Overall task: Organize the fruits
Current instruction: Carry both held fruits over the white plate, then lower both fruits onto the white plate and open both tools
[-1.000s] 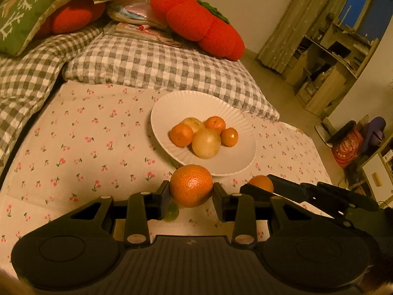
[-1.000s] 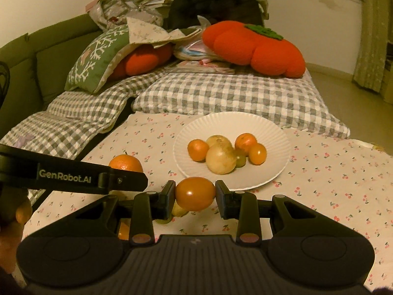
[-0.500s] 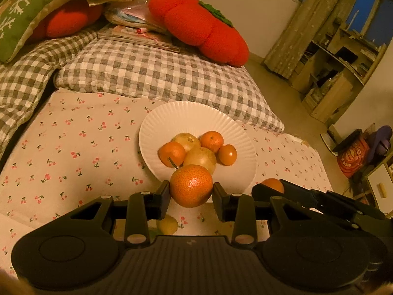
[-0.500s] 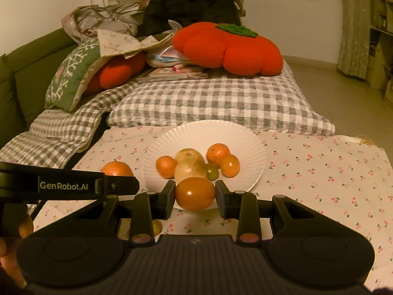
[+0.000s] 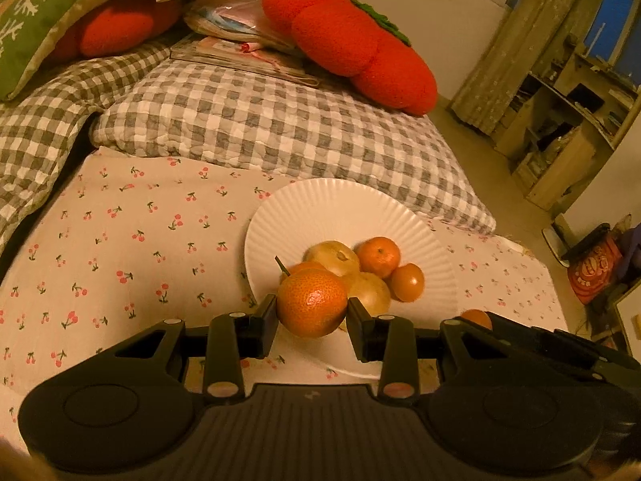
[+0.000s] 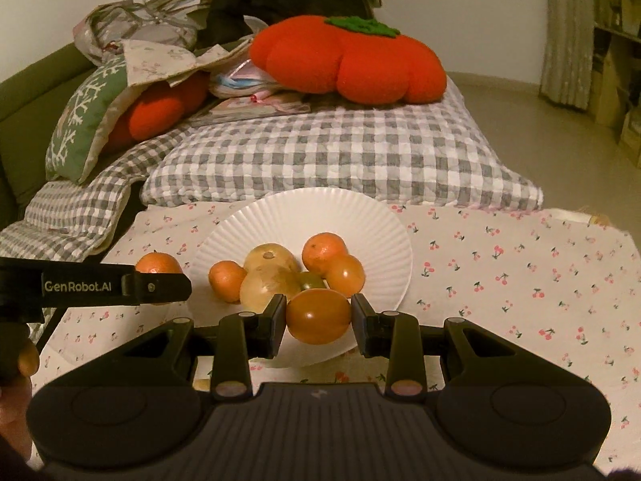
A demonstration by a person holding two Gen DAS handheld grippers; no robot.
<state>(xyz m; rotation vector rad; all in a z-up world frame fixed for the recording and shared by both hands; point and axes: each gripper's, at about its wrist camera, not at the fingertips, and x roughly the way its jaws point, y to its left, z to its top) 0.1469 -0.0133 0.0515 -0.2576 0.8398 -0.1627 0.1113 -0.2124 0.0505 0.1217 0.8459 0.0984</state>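
The left gripper (image 5: 311, 314) is clamping a dimpled round orange mandarin (image 5: 312, 302); the right gripper (image 6: 319, 316) is pinching a smooth glossy orange tomato-like fruit (image 6: 318, 316). Both are hovering over the near rim of the ribbed white round plate (image 6: 360, 224), which is carrying more fruit on the cherry-print cloth (image 6: 521, 272).

"GenRobot.AI" in pale letters along the black plastic bar of the left claw (image 6: 154, 286), seen left of the white ribbed round plate (image 6: 384, 240). Pale print on the orange-red bag on the floor too blurred to read.
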